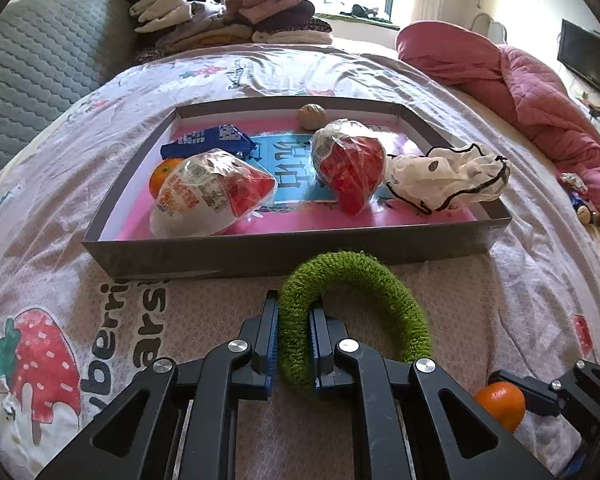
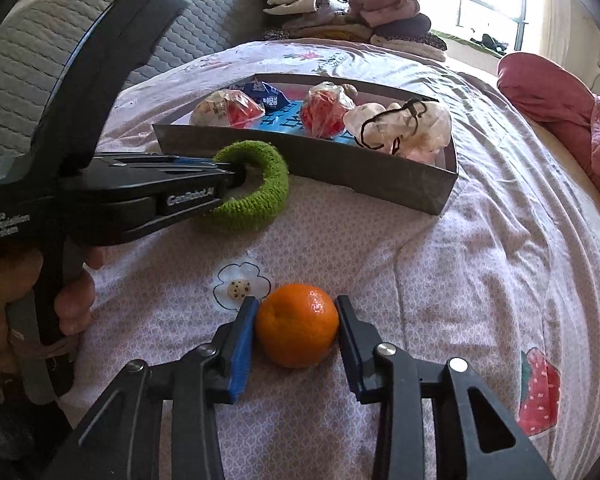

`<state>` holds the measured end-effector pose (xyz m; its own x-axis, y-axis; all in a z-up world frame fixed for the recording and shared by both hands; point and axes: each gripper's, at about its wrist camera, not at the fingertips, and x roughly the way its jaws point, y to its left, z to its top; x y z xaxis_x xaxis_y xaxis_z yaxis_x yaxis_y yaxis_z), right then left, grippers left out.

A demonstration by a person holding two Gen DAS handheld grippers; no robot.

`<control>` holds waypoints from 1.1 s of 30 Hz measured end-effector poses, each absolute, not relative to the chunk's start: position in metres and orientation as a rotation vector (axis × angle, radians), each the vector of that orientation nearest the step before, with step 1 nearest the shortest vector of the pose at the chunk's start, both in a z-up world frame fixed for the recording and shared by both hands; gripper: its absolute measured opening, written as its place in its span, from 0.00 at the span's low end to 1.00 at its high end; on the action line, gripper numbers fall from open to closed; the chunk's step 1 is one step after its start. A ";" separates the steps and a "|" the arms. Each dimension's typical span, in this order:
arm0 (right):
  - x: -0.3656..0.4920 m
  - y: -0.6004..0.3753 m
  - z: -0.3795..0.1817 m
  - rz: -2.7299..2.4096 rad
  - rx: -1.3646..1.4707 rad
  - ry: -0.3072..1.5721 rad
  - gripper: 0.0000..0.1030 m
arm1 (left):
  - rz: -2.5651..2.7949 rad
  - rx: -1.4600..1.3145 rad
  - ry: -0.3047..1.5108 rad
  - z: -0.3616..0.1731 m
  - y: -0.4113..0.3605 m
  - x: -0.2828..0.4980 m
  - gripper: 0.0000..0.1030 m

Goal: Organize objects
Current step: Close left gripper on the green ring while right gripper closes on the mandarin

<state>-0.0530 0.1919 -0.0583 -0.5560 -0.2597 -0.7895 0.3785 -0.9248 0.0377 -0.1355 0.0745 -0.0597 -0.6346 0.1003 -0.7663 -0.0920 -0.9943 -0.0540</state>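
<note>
Left gripper (image 1: 294,320): jaws clamped on one side of the fuzzy green knitted ring (image 1: 364,280), whose loop arcs ahead and to the right of the jaw tips.
Right gripper (image 2: 296,328): jaws pressed against both flanks of the round orange mandarin (image 2: 297,325), which sits between them on the pink patterned bedspread (image 2: 440,280).
Shallow grey cardboard box (image 1: 260,254): just beyond the left jaw tips, its near wall close behind the ring; well ahead and to the left of the right jaws.
Box contents: two clear-wrapped red-and-white snack packs (image 1: 212,196), a blue foil packet (image 1: 208,142), a second orange fruit (image 1: 162,176), a white drawstring pouch (image 1: 448,180), a small tan ball (image 1: 312,116).
Risk, ring: the soft yarn may catch on the box's near wall if carried low, dragging the light box.
Risk, mandarin: a smooth round skin held only at the tips could squirt out and roll across the sloping bedspread.
Risk, crowding: both grippers heading for one box may collide.
</note>
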 end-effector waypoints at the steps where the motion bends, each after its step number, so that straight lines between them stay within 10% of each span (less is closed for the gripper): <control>1: -0.053 0.193 -0.057 -2.485 1.224 0.185 0.37 | 2.751 -1.287 -0.022 -0.059 0.073 -0.135 0.12; 33: -0.051 0.202 0.033 -2.762 0.726 0.117 0.37 | 2.868 -0.992 -0.029 0.025 0.058 -0.091 0.12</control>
<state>-0.0512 0.2016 0.0332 -0.8337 -0.2496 -0.4926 0.2904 -0.9569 -0.0067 -0.0909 0.0585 0.0252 -0.7812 0.1069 -0.6151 -0.0943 -0.9941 -0.0529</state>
